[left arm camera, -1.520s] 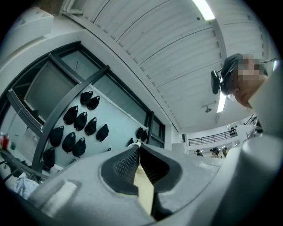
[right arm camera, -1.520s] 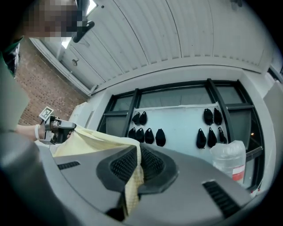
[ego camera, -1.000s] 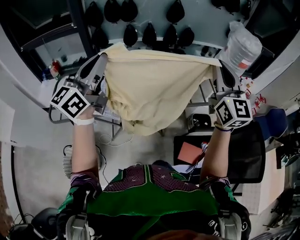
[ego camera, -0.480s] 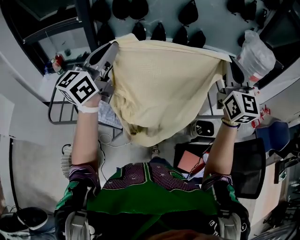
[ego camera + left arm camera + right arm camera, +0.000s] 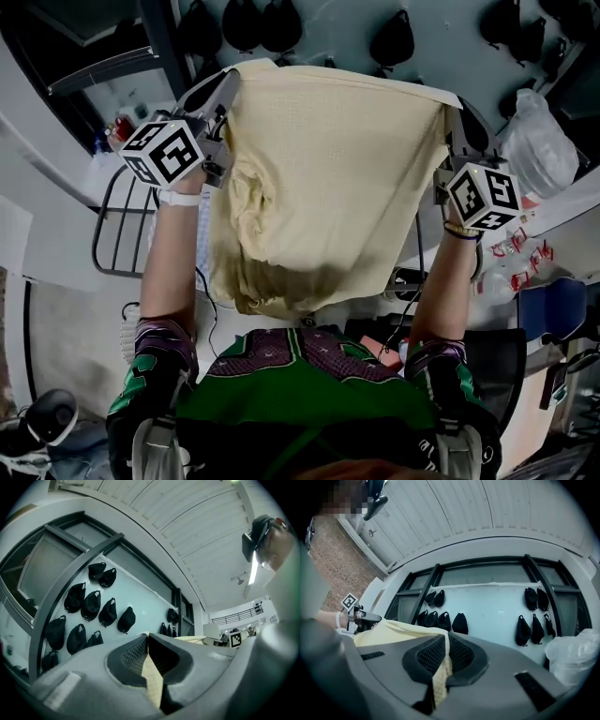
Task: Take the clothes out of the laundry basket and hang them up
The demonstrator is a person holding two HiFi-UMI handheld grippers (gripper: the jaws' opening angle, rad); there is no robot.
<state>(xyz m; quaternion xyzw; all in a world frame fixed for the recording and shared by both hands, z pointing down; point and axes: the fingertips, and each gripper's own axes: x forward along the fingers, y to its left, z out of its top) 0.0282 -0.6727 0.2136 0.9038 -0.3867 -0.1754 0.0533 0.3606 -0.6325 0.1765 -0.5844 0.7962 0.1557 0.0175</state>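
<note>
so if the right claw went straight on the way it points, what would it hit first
Likely the pale wall with black caps hung on it; nothing nearer shows in that line, though depth is unclear. The right claw is shut on the yellow cloth.

A work hall or studio, not a home, was what got signalled here. A pale wall (image 5: pixel 497 606) was seen hung with rows of black caps (image 5: pixel 89 605). Above that wall, dark steel window frames (image 5: pixel 70 576) and a white slatted ceiling (image 5: pixel 454 508) were picked out. Left of it, brickwork (image 5: pixel 333 569) was shown, and below it, loose cables (image 5: pixel 202 291) were spotted on a grey floor (image 5: pixel 66 328).
</note>
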